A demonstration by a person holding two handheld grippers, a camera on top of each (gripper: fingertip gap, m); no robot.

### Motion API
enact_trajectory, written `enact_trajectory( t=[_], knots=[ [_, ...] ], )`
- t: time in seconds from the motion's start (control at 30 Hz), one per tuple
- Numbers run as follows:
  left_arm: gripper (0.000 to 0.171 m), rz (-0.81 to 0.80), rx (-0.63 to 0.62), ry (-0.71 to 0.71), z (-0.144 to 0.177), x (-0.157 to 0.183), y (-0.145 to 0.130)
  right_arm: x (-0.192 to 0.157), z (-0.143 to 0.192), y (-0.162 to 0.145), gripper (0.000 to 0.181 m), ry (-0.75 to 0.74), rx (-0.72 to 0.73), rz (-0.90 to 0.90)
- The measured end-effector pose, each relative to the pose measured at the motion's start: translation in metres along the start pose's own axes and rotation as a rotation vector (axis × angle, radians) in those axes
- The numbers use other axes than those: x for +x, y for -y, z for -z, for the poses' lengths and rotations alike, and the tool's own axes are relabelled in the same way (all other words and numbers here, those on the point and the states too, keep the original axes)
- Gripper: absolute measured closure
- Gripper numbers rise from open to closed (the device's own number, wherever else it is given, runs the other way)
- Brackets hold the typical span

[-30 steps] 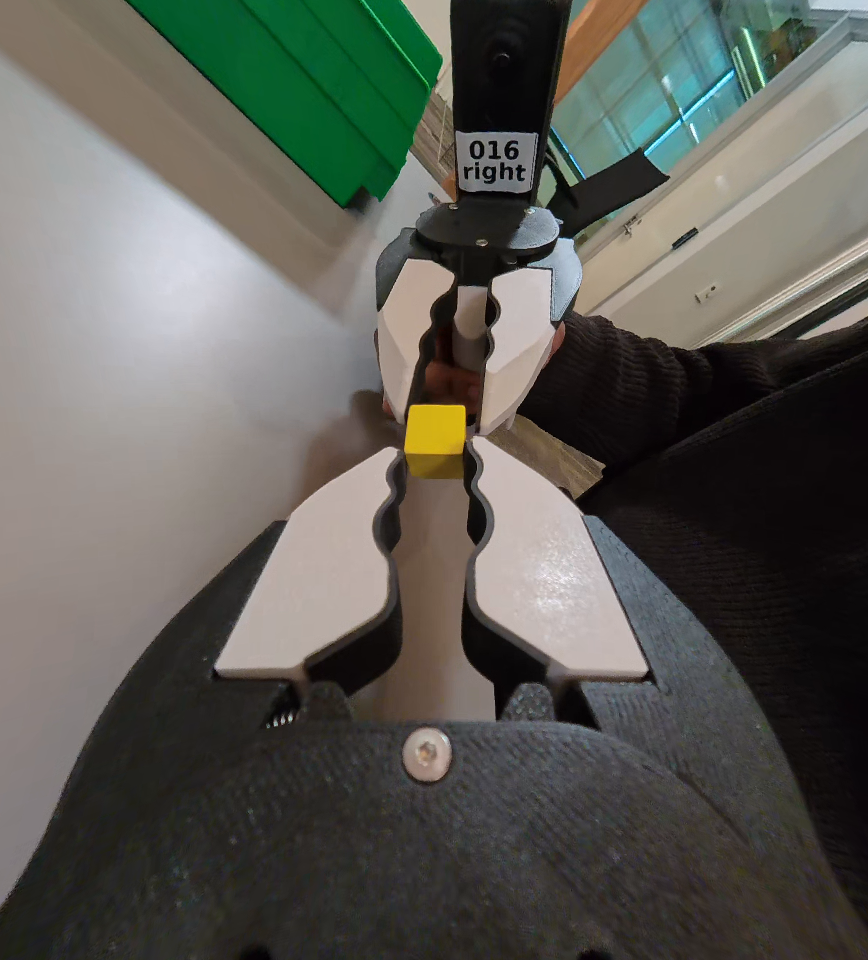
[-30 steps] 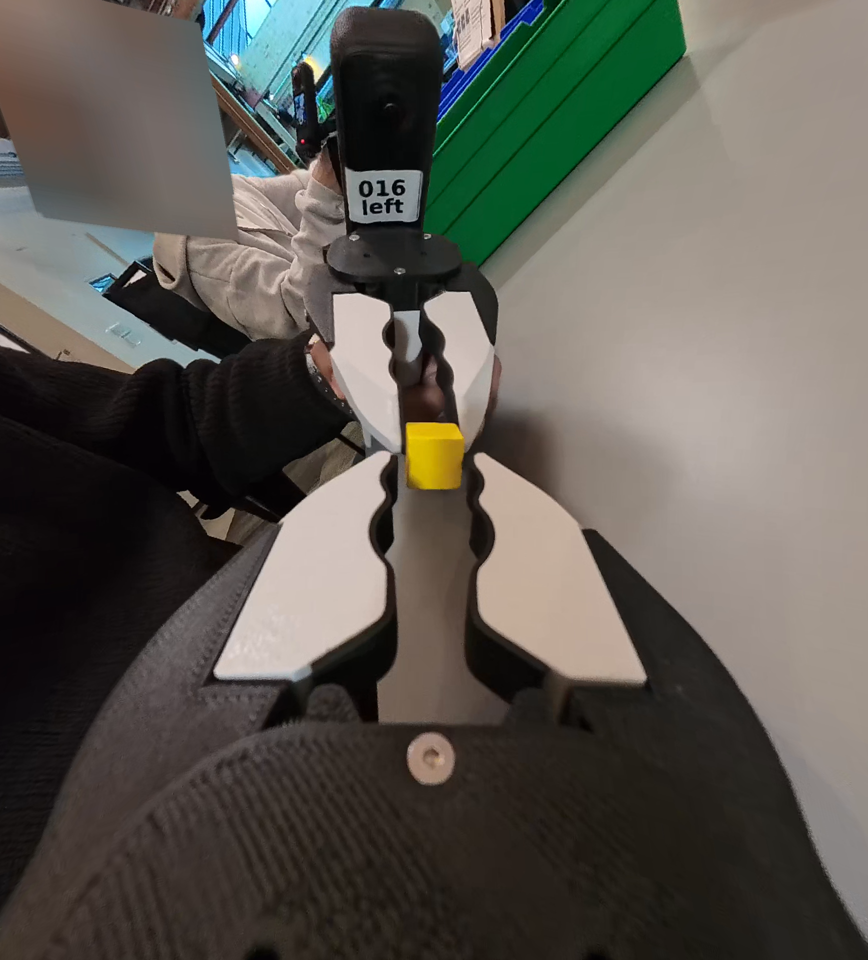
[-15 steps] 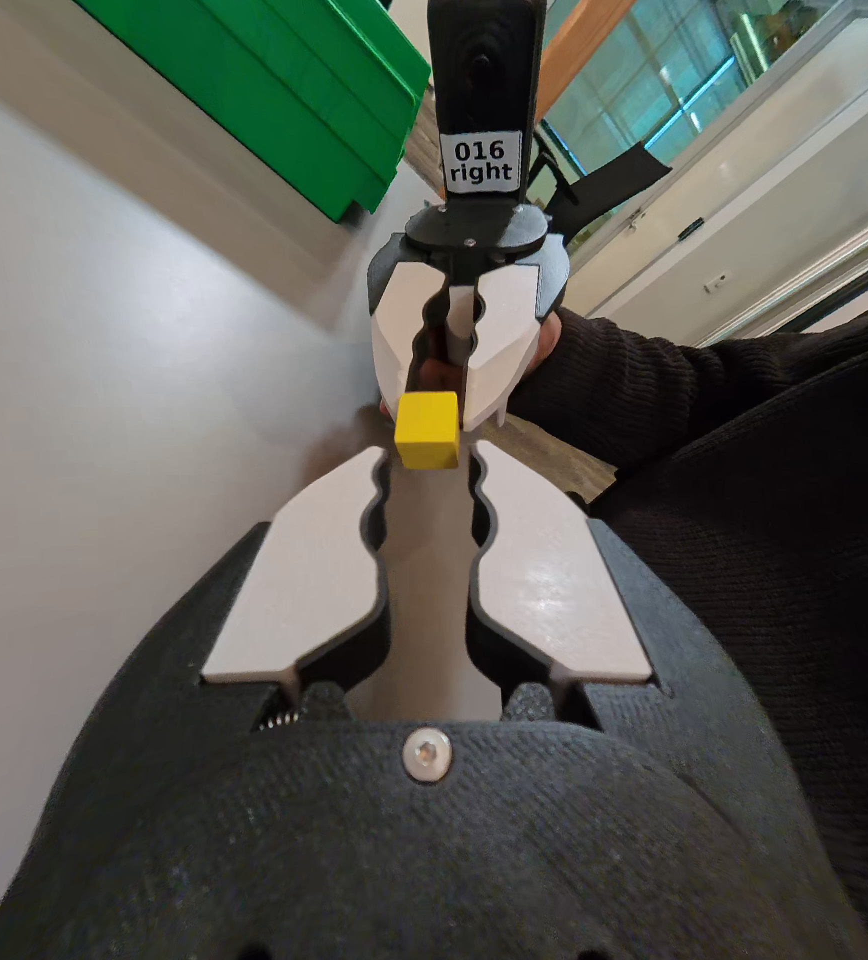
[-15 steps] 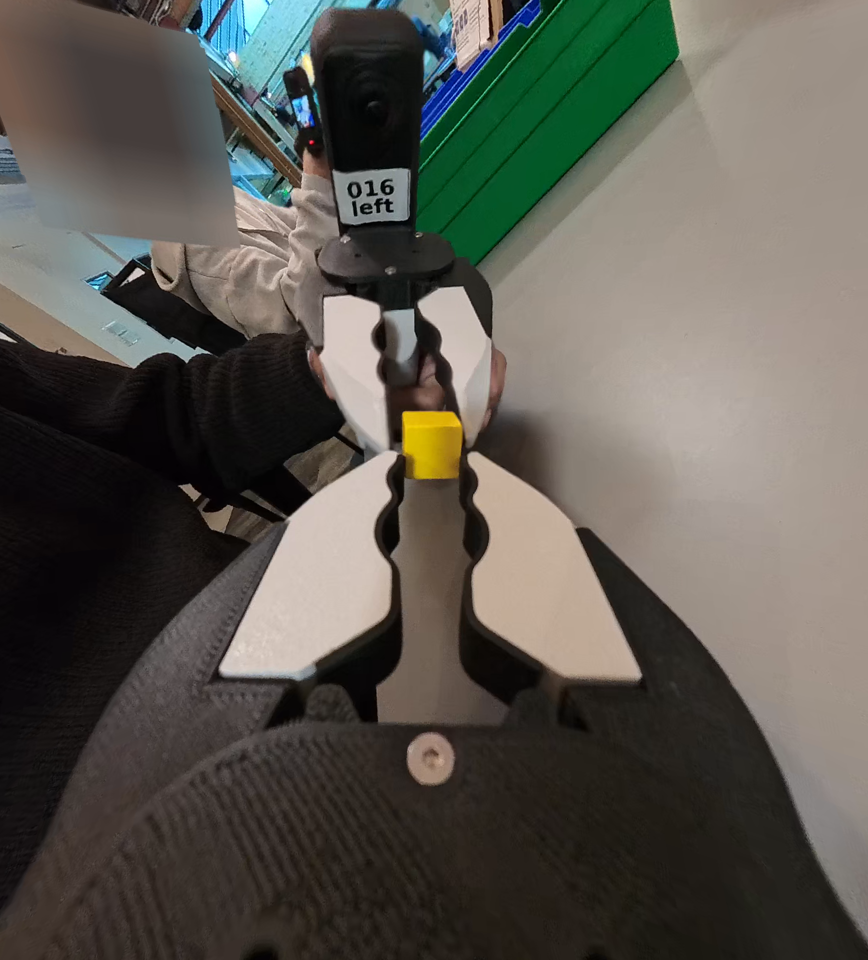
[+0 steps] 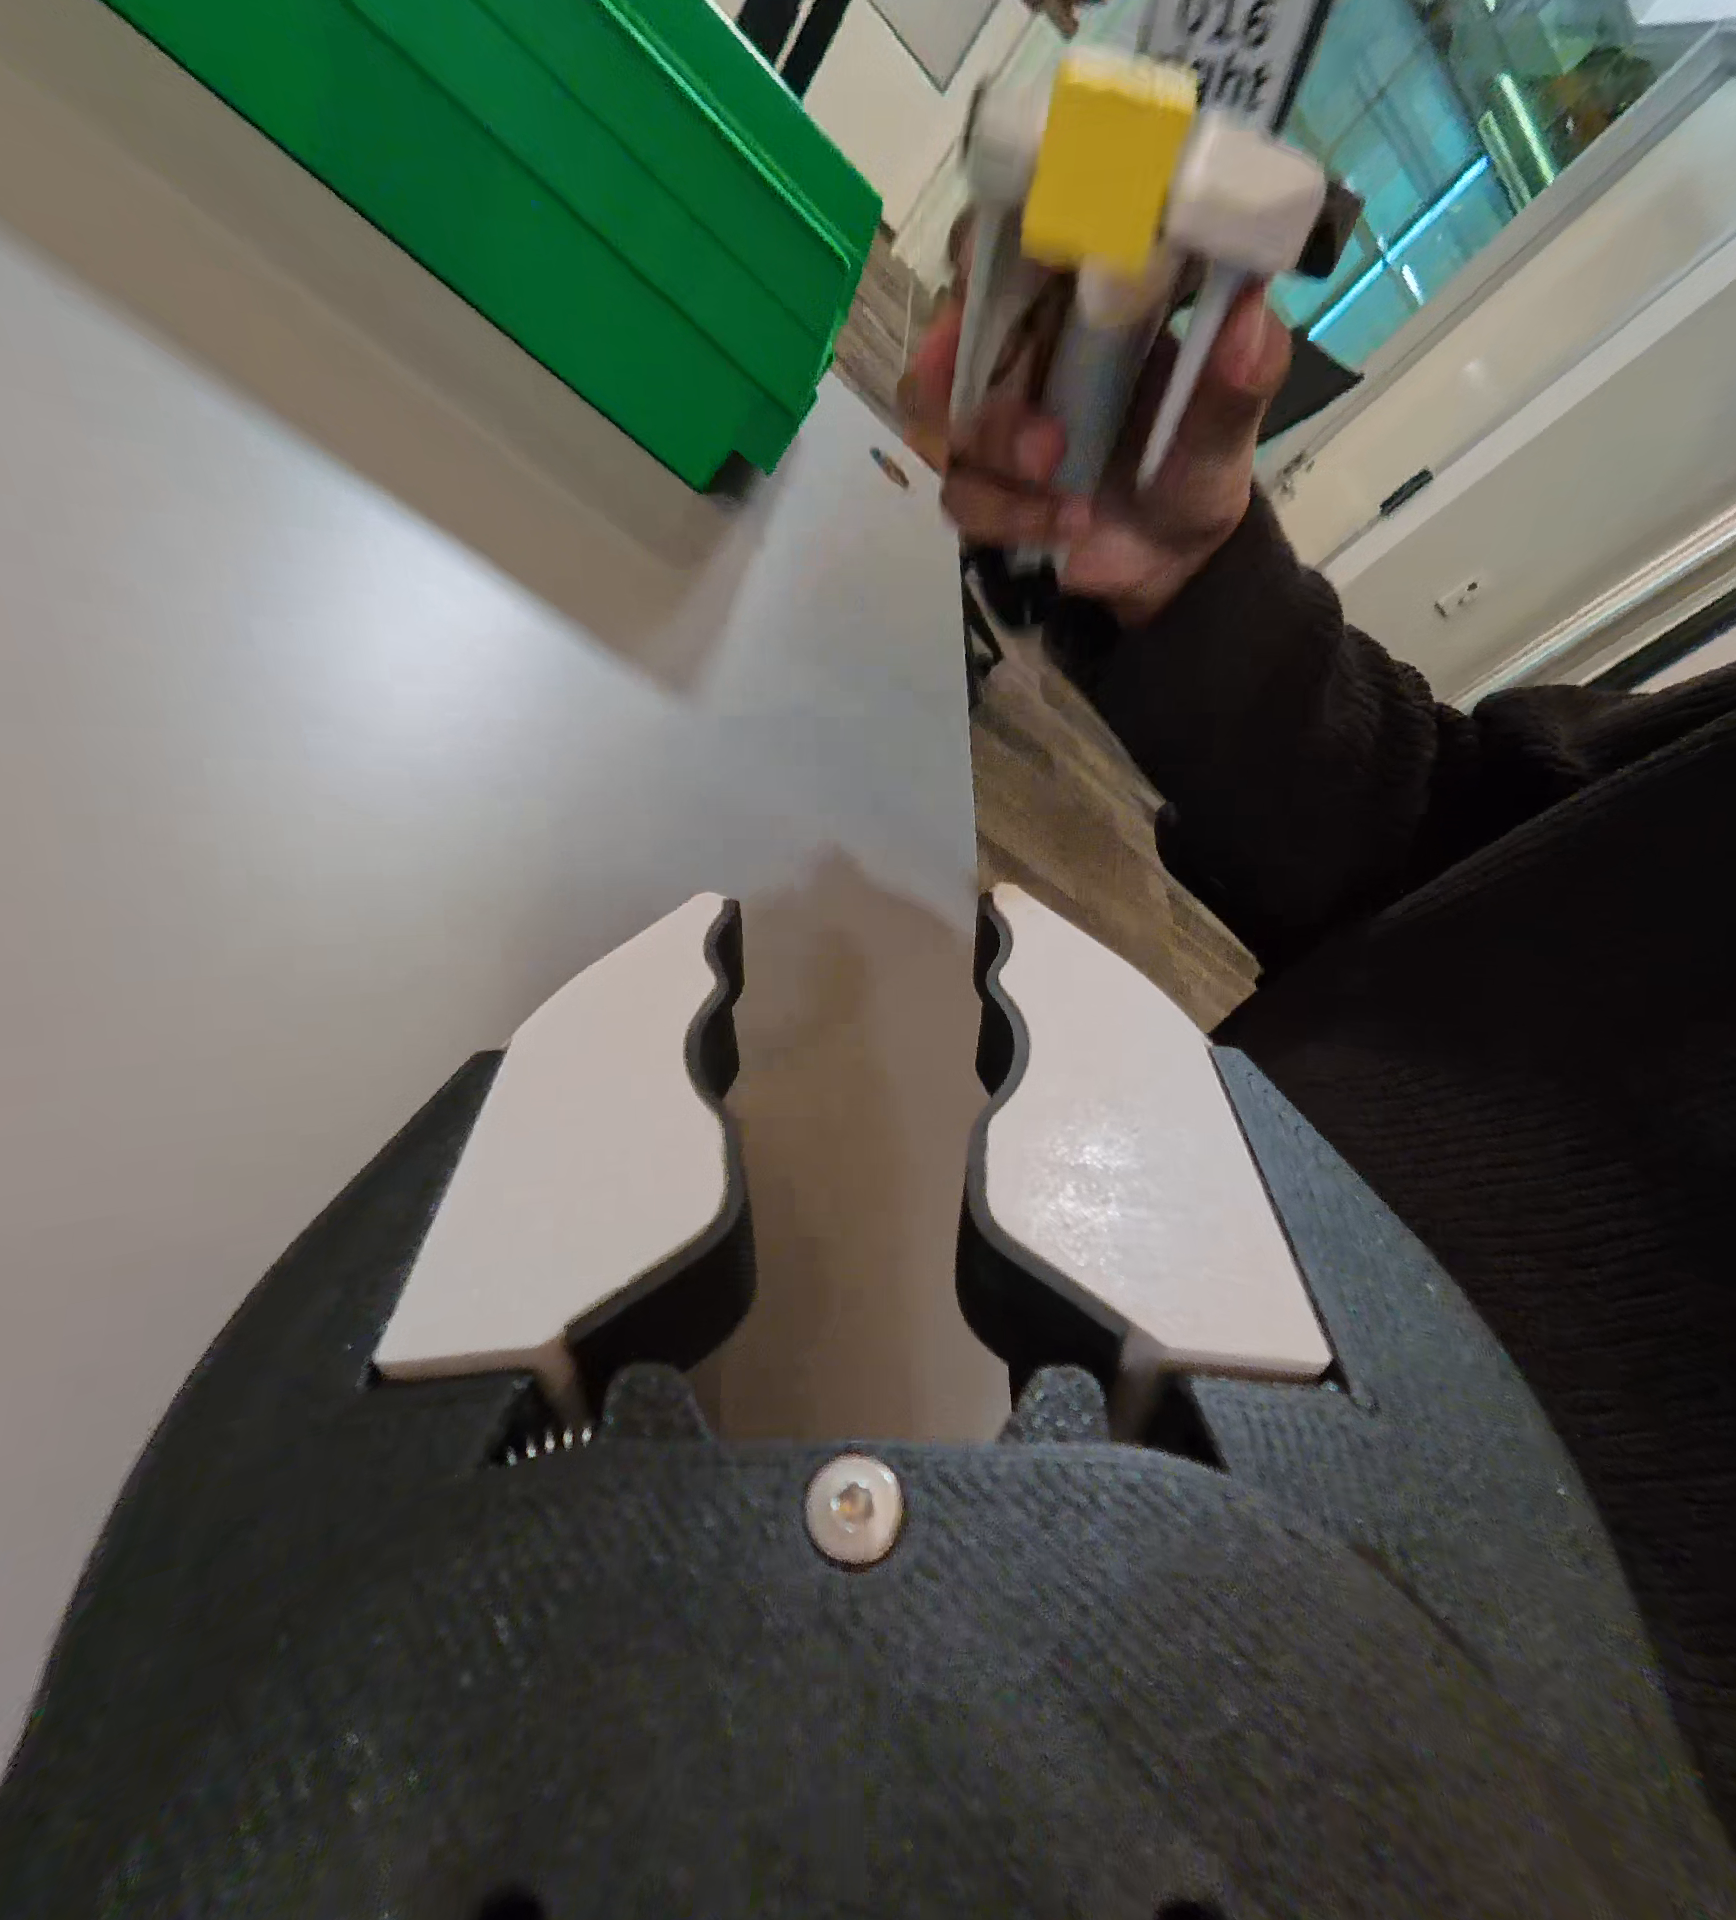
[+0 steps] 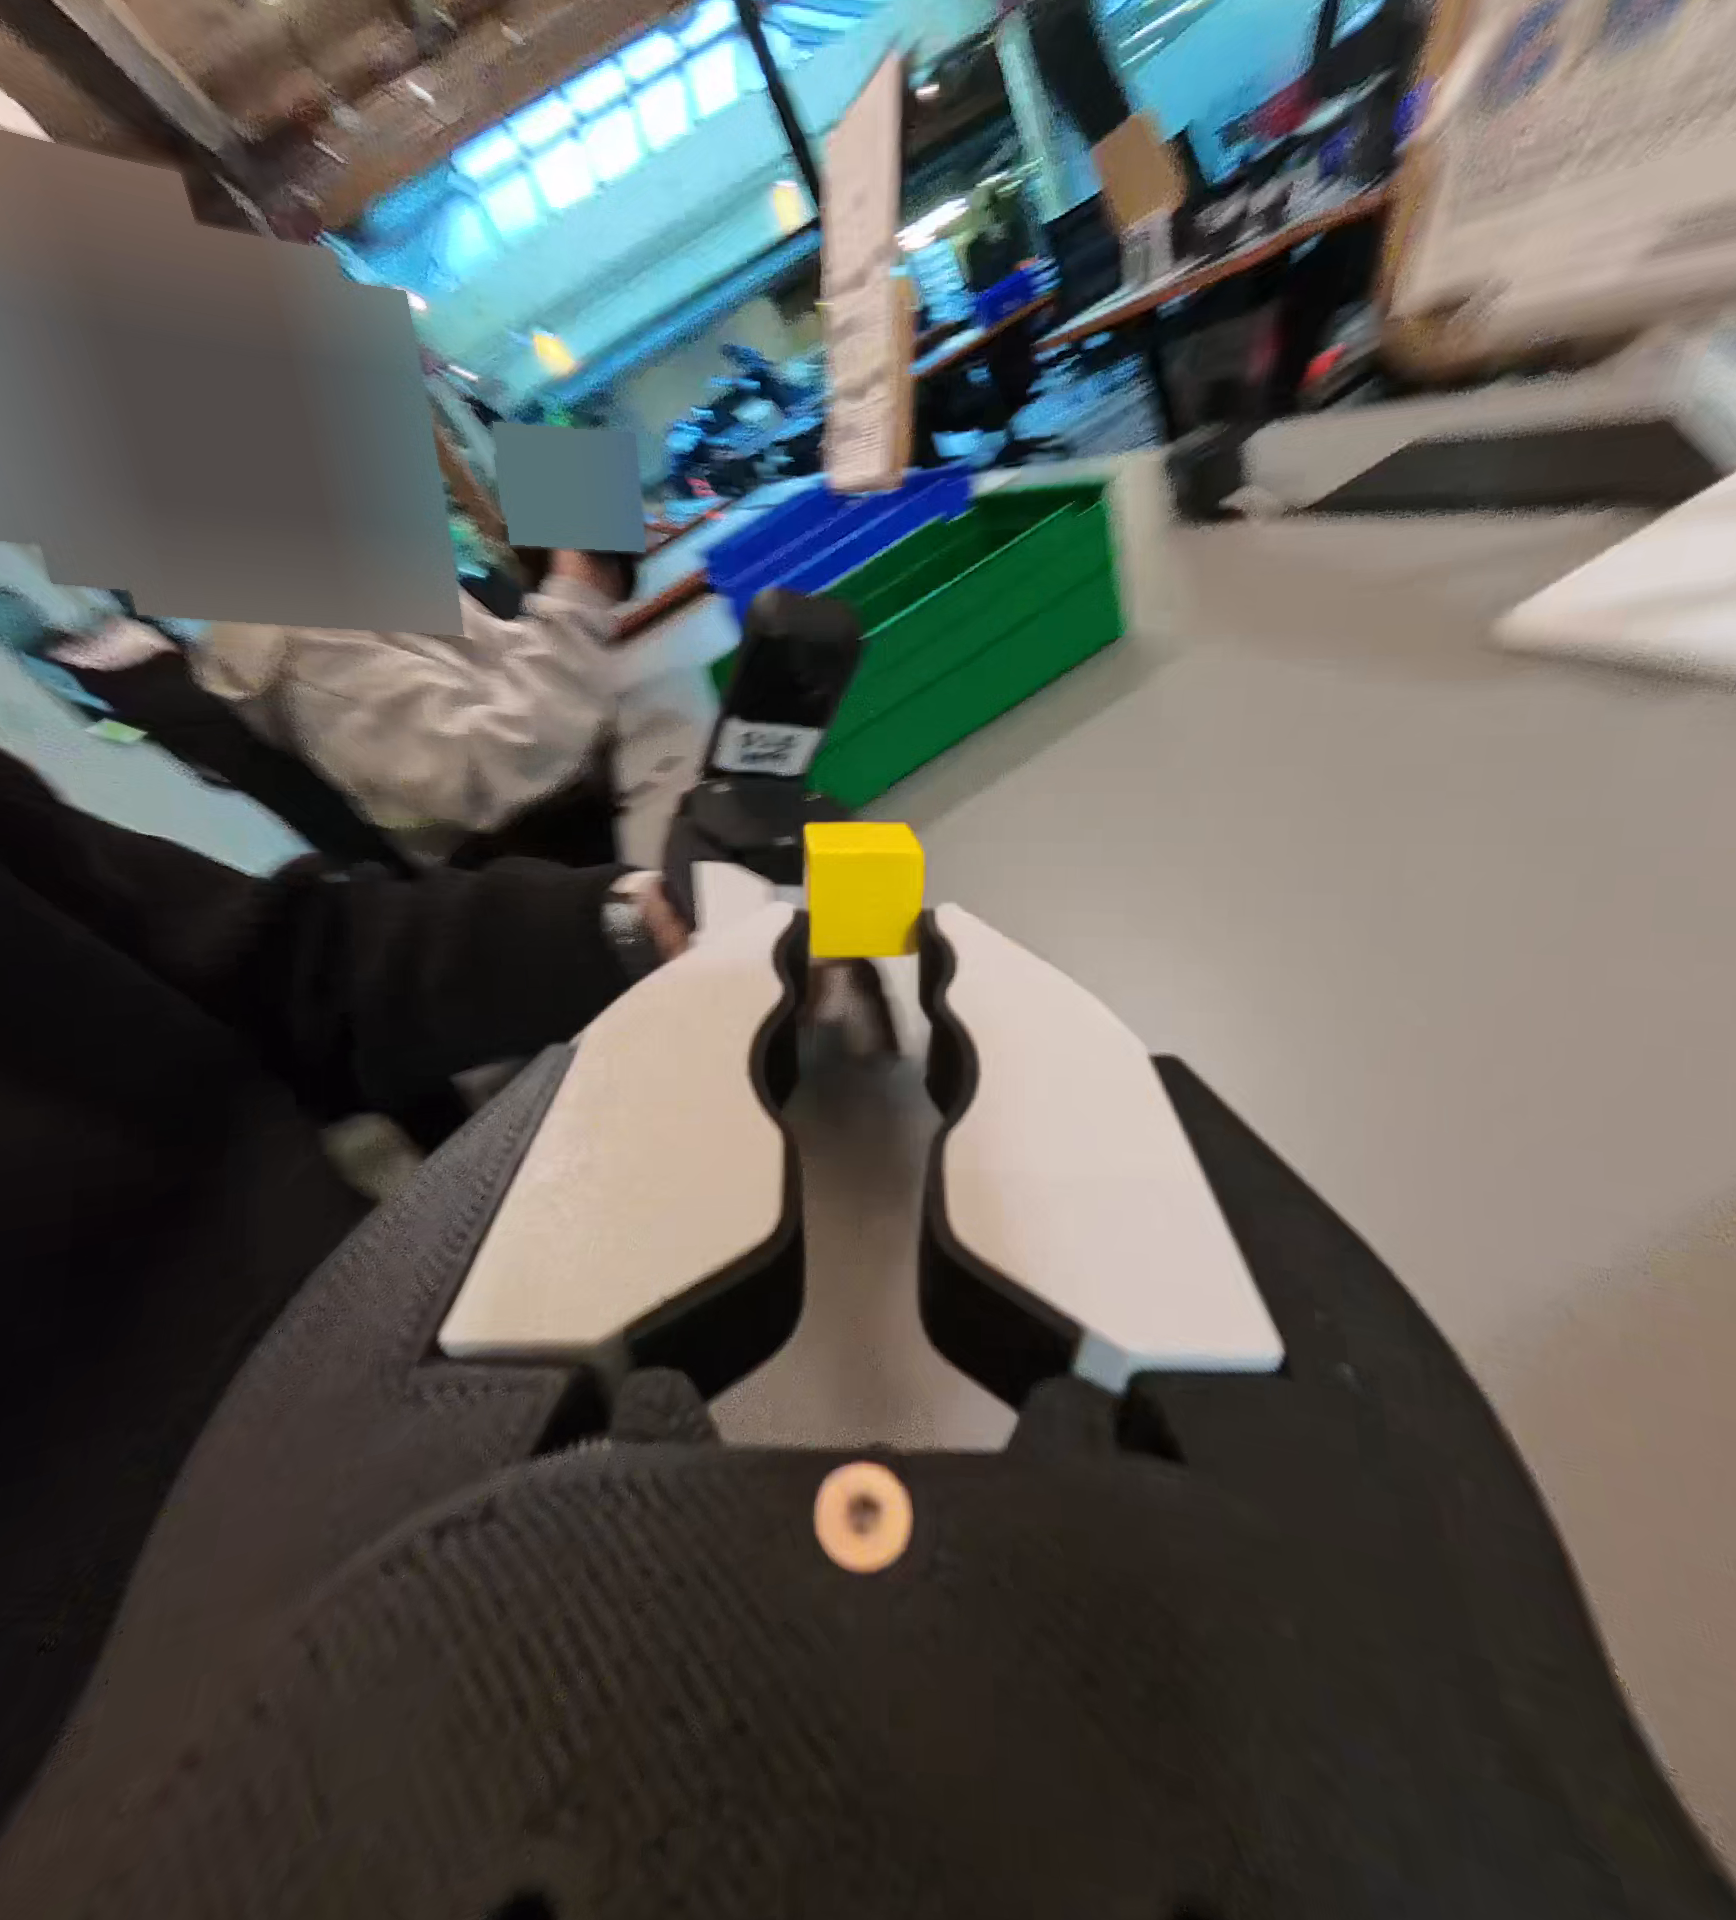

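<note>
Left wrist view: the left gripper [image 5: 856, 914] has its 2 white fingers [image 5: 594, 1143] parted w/ a clear gap, nothing between them, only pale tabletop [image 5: 220, 727] showing through. It hangs near the table's edge, w/ wood-look floor [image 5: 1072, 821] to its right. Up top, blurred, the right gripper [image 5: 1103, 145] points back toward the camera, its tips pinching a yellow cube [image 5: 1103, 156] from 2 opposite sides; a hand [image 5: 1103, 457] wraps its handle and a dark knit sleeve [image 5: 1363, 727] runs off right. The cube is in the air, well apart from the left gripper. A green bin [image 5: 531, 208] sits at the far side of the table.

Right wrist view: the right gripper's [image 6: 862, 920] jaws are narrow, clamped on the yellow cube [image 6: 862, 888] at the very tips, approx. half the block standing proud beyond them. Just behind it is the left gripper's black body [image 6: 770, 748], held by a dark-sleeved arm. Green bin [image 6: 968, 644] w/ a blue bin [image 6: 822, 540] beside it farther back; a person in a light top [image 6: 448, 707] sits beyond. Background is smeared.

Handling, as a judgement: cube looks small, rigid, light, prob. painted wood or plastic, so not fragile. Smooth flat faces may slip under a tip-only pinch. Best hold is 2 opposite flat faces, centred, seated deeper in the scalloped pads rather than at the extreme tips.
</note>
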State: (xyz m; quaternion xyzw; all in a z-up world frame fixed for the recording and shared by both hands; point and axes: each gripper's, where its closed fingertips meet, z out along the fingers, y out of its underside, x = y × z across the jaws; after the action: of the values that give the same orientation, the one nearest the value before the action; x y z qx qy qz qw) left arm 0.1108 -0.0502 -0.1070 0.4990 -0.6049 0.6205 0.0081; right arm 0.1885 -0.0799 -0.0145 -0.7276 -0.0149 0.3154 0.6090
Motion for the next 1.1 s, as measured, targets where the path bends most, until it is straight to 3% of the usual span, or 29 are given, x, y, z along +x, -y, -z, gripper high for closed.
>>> enact_trajectory(
  t=[0.1,0.23,0.33,0.43,0.6,0.97,1.1],
  knots=[
    [0.131,0.022,0.056,0.001,0.006,-0.003,0.009,0.049,0.072,0.044,0.161,-0.301,-0.107,0.268],
    [0.134,0.074,0.117,-0.014,0.011,-0.006,0.017,0.158,0.194,0.064,0.161,-0.737,-0.573,0.486],
    [0.134,0.091,0.136,-0.017,0.009,-0.008,0.020,0.212,0.253,0.060,0.160,-0.767,-0.887,0.493],
    [0.134,0.081,0.126,-0.017,0.003,-0.007,0.019,0.232,0.269,0.037,0.160,-0.590,-1.128,0.525],
    [0.134,0.044,0.095,-0.029,-0.009,-0.003,0.015,0.266,0.289,-0.004,0.160,-0.429,-1.534,0.672],
    [0.134,0.073,0.085,-0.098,-0.012,0.000,0.013,0.294,0.286,-0.029,0.160,-0.385,-1.773,0.667],
    [0.142,0.017,0.181,-0.064,-0.004,0.001,0.029,0.297,0.285,-0.033,0.160,-0.398,-1.822,0.705]
  ],
)
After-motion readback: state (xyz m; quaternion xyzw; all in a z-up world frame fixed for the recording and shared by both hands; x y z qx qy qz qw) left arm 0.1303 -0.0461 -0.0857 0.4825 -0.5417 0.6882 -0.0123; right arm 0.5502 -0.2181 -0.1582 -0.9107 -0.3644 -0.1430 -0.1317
